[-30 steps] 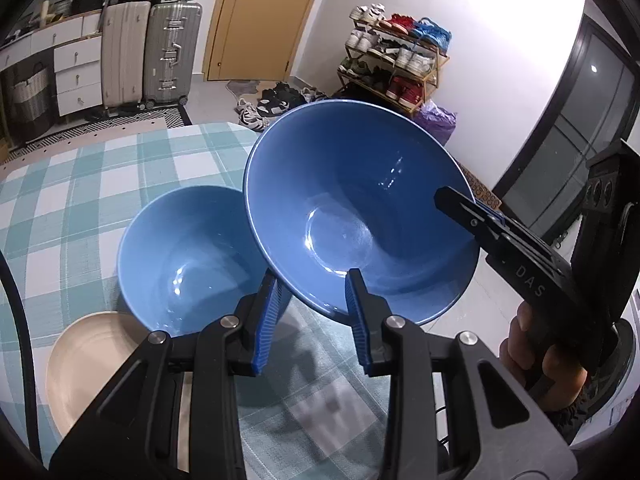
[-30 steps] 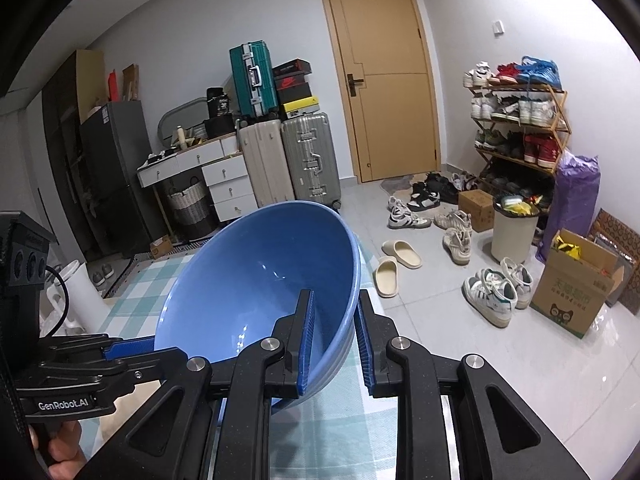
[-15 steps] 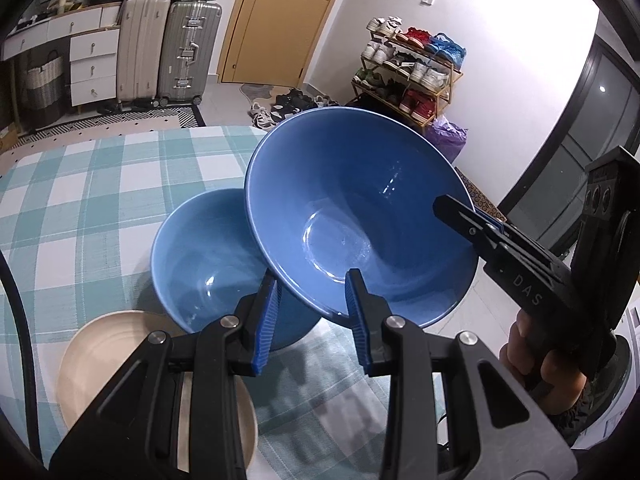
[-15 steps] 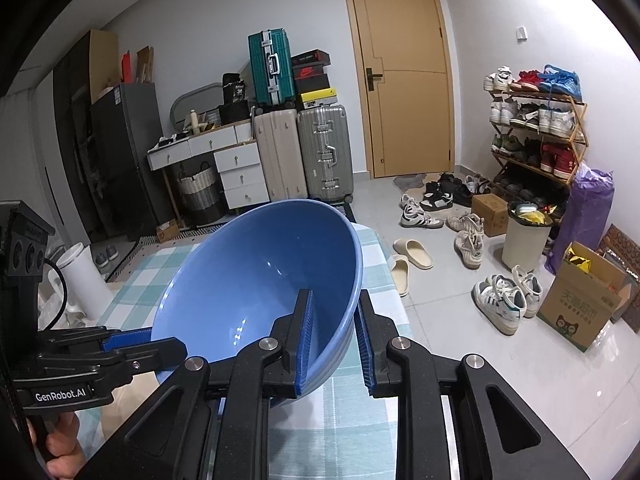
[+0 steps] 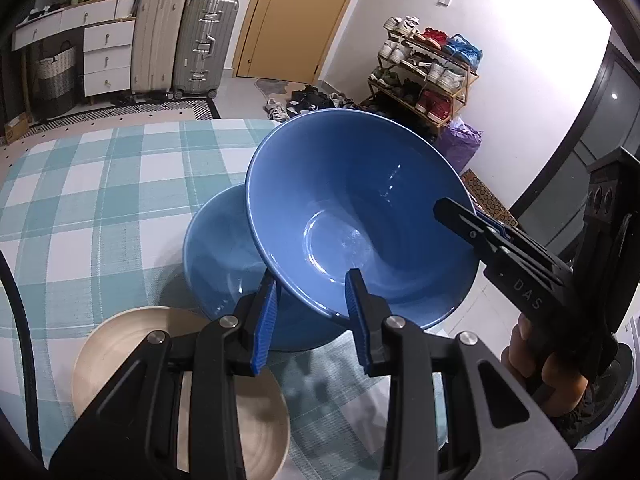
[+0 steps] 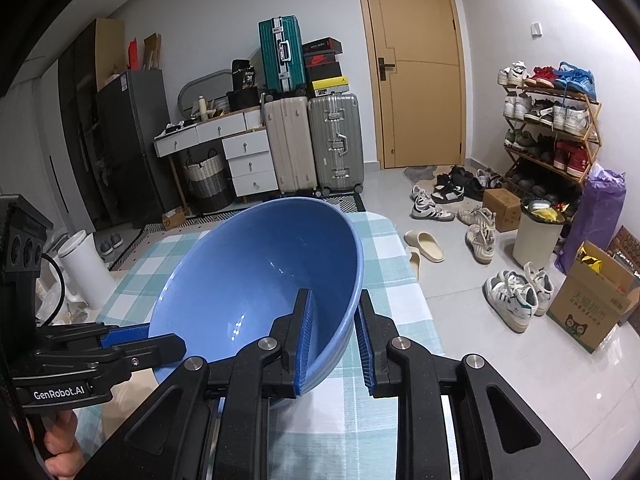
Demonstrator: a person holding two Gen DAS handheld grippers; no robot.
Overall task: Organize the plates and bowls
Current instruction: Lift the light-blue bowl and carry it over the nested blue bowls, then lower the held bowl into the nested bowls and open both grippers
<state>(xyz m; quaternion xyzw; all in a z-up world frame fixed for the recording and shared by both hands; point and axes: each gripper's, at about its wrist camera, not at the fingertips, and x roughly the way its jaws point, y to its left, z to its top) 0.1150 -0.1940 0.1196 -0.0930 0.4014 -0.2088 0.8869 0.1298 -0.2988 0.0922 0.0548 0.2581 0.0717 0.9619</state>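
2 grippers clamp raised blue bowl (image 5: 360, 216) rim | left (image 5: 312, 312) | right (image 6: 332, 332) | above second bowl (image 5: 224, 260)

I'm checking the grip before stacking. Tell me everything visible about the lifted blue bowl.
The lifted blue bowl is deep, round and glossy, apparently glazed ceramic, empty inside. It hangs tilted above the table, partly over a second blue bowl that sits on the checked cloth. The left gripper and right gripper each clamp its rim on opposite sides.

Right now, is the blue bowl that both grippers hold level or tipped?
Tipped. The held blue bowl leans above the second blue bowl on the checked tablecloth, its rim clamped by both grippers.
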